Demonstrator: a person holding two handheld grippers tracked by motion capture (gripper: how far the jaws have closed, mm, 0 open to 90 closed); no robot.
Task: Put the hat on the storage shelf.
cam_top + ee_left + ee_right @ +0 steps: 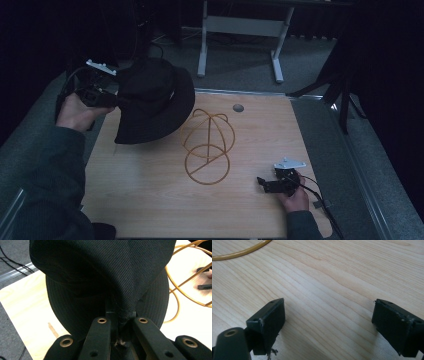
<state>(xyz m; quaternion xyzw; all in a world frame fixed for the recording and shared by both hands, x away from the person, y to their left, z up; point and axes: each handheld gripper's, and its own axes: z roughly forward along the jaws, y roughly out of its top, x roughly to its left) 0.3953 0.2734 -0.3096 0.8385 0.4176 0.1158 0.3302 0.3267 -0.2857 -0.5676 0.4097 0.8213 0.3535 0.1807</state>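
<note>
Left claw [114,98] is clamped tight on the black hat [152,100], which hangs just ahead of it; right claw [265,184] sits spread wide on the bench [150,190], wire stand [207,146] off beyond it.

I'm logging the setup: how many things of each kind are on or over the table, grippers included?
Hat: 1, black, pinched by the left gripper
Wire stand: 1, yellow, on the table
Grippers: 2, the right gripper open, low over the wood
Total: 4
</note>
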